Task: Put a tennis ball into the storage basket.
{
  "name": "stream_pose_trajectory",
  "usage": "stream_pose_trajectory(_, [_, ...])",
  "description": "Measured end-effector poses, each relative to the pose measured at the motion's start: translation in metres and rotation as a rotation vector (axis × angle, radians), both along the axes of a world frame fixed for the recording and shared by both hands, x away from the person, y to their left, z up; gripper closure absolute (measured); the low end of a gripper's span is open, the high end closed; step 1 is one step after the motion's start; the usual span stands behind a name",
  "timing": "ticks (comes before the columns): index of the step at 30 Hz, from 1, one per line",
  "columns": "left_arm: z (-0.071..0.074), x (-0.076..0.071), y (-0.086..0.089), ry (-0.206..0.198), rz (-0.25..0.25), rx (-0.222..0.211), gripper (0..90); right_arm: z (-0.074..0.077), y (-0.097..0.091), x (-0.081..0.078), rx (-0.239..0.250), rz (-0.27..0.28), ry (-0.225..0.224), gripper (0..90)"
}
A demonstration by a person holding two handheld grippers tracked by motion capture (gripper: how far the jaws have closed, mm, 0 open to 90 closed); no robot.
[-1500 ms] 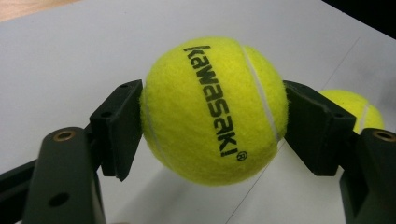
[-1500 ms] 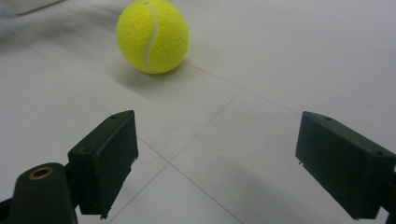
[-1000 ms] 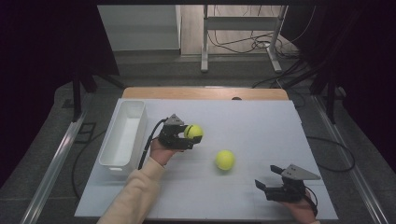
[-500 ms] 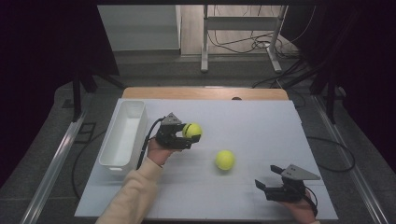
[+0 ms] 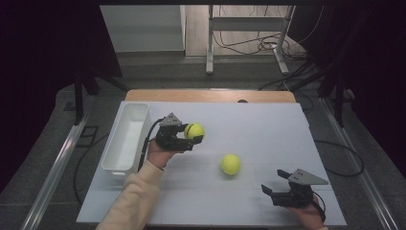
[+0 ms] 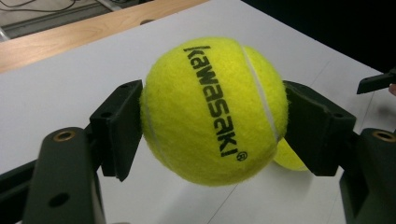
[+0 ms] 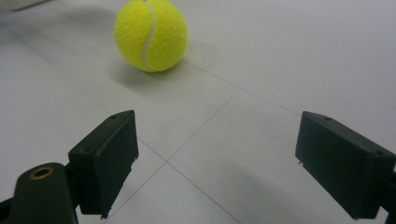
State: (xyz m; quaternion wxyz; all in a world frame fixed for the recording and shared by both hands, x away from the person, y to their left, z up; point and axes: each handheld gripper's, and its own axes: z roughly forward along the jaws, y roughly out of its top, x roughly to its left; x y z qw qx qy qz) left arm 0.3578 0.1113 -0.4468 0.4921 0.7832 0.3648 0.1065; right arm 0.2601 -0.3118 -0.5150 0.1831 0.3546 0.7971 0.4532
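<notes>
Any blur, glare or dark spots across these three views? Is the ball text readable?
High view: table evenly lit, surroundings nearly black, soft overall. Left gripper view: held ball sharp, "kawasaki" print readable, left gripper jaws dark and slightly soft at the bottom edge. Right gripper view: loose ball in focus with a soft shadow, no glare; right gripper jaws a little blurred.

Tongs (image 6: 212,126) clamped on yellow tennis ball (image 6: 212,109) – "kawasaki" print – held above white tabletop (image 6: 60,84).
</notes>
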Motion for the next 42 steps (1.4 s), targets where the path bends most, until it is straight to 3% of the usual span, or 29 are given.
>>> stream_pose_trajectory(20, [0.02,-0.004,0.022,-0.04,0.029,-0.028,26.3,0.0,0.0,0.0,0.001,0.0,-0.003,13.7])
stream_pose_trajectory(42, [0.029,-0.007,0.035,-0.042,0.04,-0.028,26.3,0.0,0.0,0.0,-0.001,-0.003,-0.002,13.7])
